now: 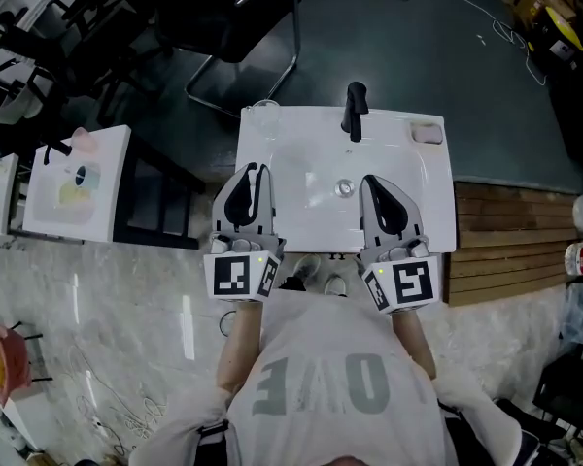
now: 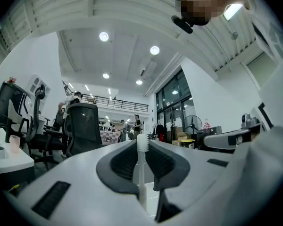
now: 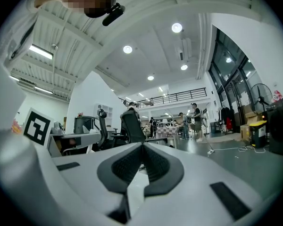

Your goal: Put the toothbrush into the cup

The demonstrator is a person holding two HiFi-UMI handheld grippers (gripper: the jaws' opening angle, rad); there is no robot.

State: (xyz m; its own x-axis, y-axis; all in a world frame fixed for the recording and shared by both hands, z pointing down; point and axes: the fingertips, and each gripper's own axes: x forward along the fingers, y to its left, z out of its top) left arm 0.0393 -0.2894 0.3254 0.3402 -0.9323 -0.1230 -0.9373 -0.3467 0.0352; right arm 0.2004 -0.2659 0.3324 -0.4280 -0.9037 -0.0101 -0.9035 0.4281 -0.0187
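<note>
In the left gripper view a white toothbrush (image 2: 141, 150) stands upright between the dark pads, its bristle head just past the tips; my left gripper (image 2: 142, 144) is shut on it. In the head view that left gripper (image 1: 252, 175) hovers over the left edge of the white sink (image 1: 296, 153). A clear cup (image 1: 264, 116) stands on the sink's back left corner, beyond the gripper. My right gripper (image 1: 371, 183) is over the basin's right half; in its own view the right gripper (image 3: 142, 148) has its jaws pressed together with nothing between them.
A black faucet (image 1: 354, 110) rises at the back of the sink, a soap dish (image 1: 427, 133) sits at its back right corner, and the drain (image 1: 345, 188) lies between the grippers. A white side table (image 1: 78, 184) stands left, a black chair (image 1: 243, 27) behind, wooden decking (image 1: 510, 241) right.
</note>
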